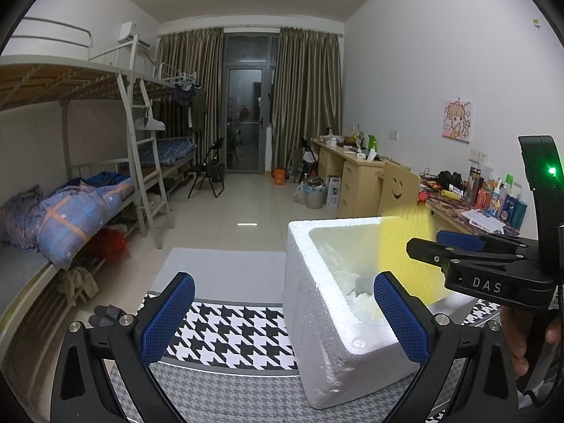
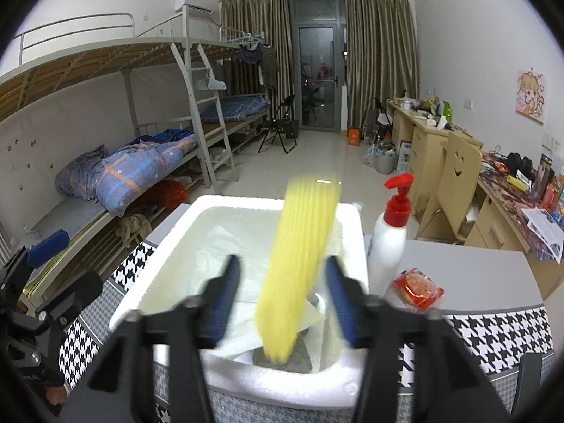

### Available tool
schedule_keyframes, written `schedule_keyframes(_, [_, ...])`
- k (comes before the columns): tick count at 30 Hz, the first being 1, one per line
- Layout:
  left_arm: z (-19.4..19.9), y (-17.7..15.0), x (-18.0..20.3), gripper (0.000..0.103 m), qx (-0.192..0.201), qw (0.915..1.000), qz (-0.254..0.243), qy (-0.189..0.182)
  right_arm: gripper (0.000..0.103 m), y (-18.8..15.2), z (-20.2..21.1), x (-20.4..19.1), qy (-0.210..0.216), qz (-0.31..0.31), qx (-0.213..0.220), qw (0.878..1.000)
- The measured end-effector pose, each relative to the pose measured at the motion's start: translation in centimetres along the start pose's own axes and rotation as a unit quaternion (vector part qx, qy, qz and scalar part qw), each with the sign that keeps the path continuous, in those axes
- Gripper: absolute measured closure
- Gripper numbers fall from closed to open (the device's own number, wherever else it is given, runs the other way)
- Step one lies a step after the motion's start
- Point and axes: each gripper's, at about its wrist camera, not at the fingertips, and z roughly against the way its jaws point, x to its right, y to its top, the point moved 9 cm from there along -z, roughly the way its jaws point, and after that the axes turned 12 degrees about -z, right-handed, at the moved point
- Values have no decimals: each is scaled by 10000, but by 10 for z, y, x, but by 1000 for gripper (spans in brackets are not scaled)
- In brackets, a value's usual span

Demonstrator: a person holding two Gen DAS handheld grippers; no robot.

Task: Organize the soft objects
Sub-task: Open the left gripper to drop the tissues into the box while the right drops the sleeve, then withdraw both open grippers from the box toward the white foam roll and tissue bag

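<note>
A white foam box [image 2: 352,232] stands on the houndstooth cloth [image 1: 229,331]; it also shows in the left wrist view [image 1: 317,320]. A yellow ribbed sponge [image 2: 299,264], blurred, stands on end between the fingers of my right gripper [image 2: 282,303], touching neither pad, its lower end inside the box on white and grey cloths [image 2: 246,338]. The right gripper is open above the box. My left gripper [image 1: 282,317] is open and empty, straddling the box's near left corner. In the left wrist view the sponge [image 1: 405,257] sits beside the right gripper [image 1: 440,246].
A white pump bottle with a red top [image 2: 391,236] and a red packet [image 2: 417,289] lie right of the box. Bunk beds [image 1: 88,194] line the left wall. Desks [image 1: 352,172] with clutter line the right. A folding chair [image 1: 208,172] stands on the tiled floor.
</note>
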Motion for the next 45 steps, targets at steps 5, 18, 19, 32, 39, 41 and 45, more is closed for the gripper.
schedule_keyframes(5, [-1,0,-1,1,-39,10000,-2,-22,43,1,6,-1,27,28,68,10000])
schedule_keyframes(18, [8,6,8,1,42,9999,-79,-90,28,15,43,3,-15,57,623,9980])
schedule_keyframes(19, [10,7,9,1,63,9999,-94,-93,27,15,47,3,-15,40,659,9978])
schedule_keyframes(32, [30,17,29,1,263,9993,-212,-178,9,5,82,1,-116,150,1095,9938])
schedule_keyframes(39, [41,18,41,1,380,9986,-316,-210,9,-2,98,6,-112,141,1156,9931])
schedule_keyframes(41, [44,18,43,1,401,9985,-275,-235,9,-5,103,9,-107,120,1187,9928])
schedule_keyframes(45, [48,17,48,1,384,9986,-298,-198,9,-10,110,11,-152,115,1231,9922])
